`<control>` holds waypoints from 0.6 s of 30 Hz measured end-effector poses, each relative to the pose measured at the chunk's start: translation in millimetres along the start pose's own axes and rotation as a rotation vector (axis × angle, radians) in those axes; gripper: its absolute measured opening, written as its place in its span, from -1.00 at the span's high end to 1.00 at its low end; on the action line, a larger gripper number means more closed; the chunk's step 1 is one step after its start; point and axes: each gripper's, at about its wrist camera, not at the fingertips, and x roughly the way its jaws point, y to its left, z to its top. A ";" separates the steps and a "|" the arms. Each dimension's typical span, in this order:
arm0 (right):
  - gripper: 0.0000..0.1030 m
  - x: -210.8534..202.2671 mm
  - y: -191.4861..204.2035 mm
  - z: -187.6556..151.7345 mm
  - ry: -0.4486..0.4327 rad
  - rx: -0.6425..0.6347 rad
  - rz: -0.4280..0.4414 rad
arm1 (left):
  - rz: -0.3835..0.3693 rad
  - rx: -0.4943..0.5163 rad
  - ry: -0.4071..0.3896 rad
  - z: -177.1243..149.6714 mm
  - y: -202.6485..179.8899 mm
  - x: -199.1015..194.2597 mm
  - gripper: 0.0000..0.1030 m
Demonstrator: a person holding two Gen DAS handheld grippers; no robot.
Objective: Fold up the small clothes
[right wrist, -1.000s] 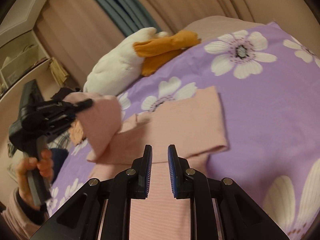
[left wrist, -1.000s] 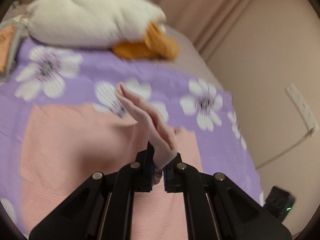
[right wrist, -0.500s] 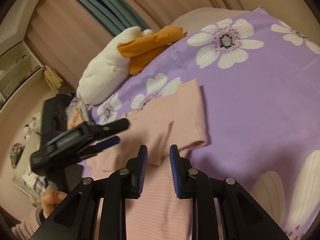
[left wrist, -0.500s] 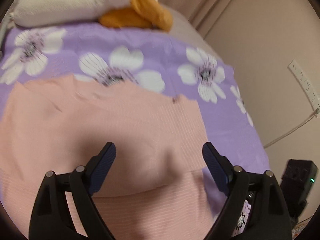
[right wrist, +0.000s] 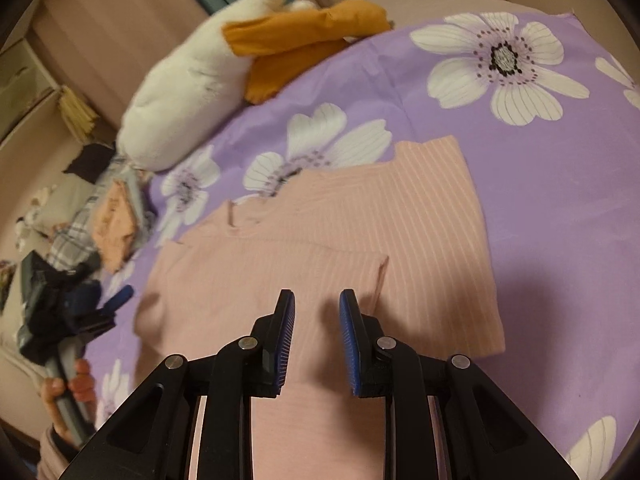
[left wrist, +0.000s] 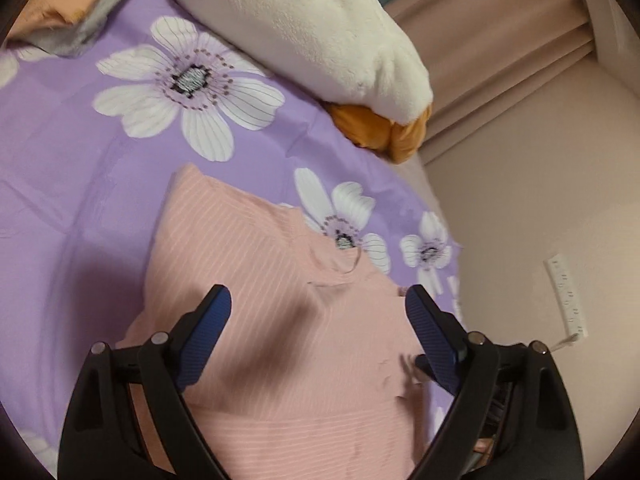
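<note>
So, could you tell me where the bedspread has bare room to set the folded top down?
Bare purple bedspread lies right of the pink top, out to the bed's edge, and a narrower strip separates the top from the plush duck. It is crowded at the left, by the clothes pile and left gripper.

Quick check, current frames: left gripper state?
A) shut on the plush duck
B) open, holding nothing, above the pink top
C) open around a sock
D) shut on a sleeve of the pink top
B: in the left wrist view the left gripper has its jaws spread wide with nothing between them, and the pink top lies flat on the purple floral bedsheet beneath it.
</note>
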 end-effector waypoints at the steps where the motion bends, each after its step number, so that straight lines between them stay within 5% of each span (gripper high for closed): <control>1: 0.57 3.5 -0.2 0.3 0.007 0.001 -0.010 | -0.008 0.005 0.019 -0.4 1.0 3.9 -0.73; 5: 0.57 16.0 -4.4 -1.2 0.033 0.020 -0.040 | 0.187 0.038 0.056 -2.6 14.3 35.9 -0.63; 7: 0.57 18.9 -4.8 -2.3 0.039 0.025 -0.040 | 0.250 0.041 0.036 -4.2 24.0 39.3 -0.41; 13: 0.57 20.6 -5.7 -0.8 0.045 0.021 -0.011 | 0.271 0.049 0.000 -4.6 36.4 34.3 -0.26; 16: 0.98 26.0 1.2 0.1 0.046 0.005 -0.016 | 0.294 0.047 -0.011 -0.1 40.4 36.1 -0.26; 18: 0.98 25.5 3.2 0.9 0.049 0.016 -0.031 | 0.307 0.041 -0.021 1.3 46.1 33.0 -0.26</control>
